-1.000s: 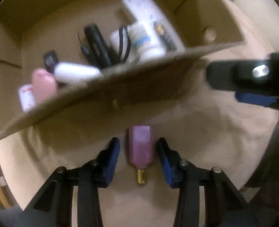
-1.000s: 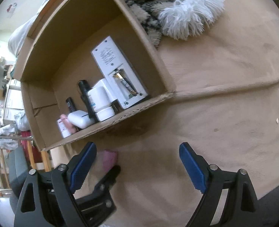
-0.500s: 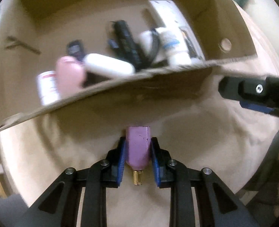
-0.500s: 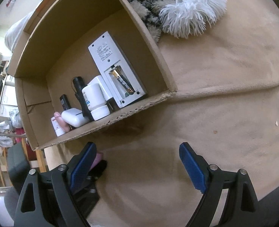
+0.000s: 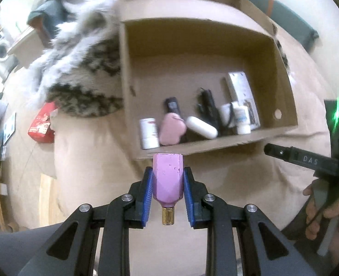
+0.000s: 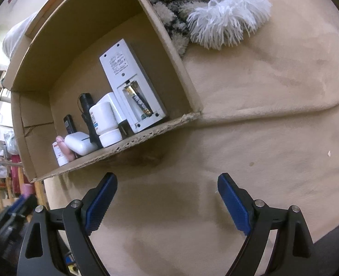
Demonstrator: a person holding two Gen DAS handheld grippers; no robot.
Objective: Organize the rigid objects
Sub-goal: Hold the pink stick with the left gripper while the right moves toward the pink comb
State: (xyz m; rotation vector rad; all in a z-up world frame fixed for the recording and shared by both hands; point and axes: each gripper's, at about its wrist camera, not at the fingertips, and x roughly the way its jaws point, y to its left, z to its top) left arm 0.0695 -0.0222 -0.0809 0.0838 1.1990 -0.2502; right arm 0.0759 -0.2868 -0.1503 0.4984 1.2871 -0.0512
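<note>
My left gripper [image 5: 167,181] is clamped on the purple bottle [image 5: 167,179], lower centre of frame, just short of the cardboard box [image 5: 215,147] near wall. My right gripper [image 6: 167,197] gapes wide, holding nothing, over tan blanket [image 6: 261,138]. White remote [image 6: 132,85] inside box.

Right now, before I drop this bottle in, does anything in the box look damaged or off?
Yes: the white remote leaning against the cardboard box's right wall has no battery cover, so its battery is exposed. The box's near edge is ragged. The left claw grips the pink bottle squarely.
</note>
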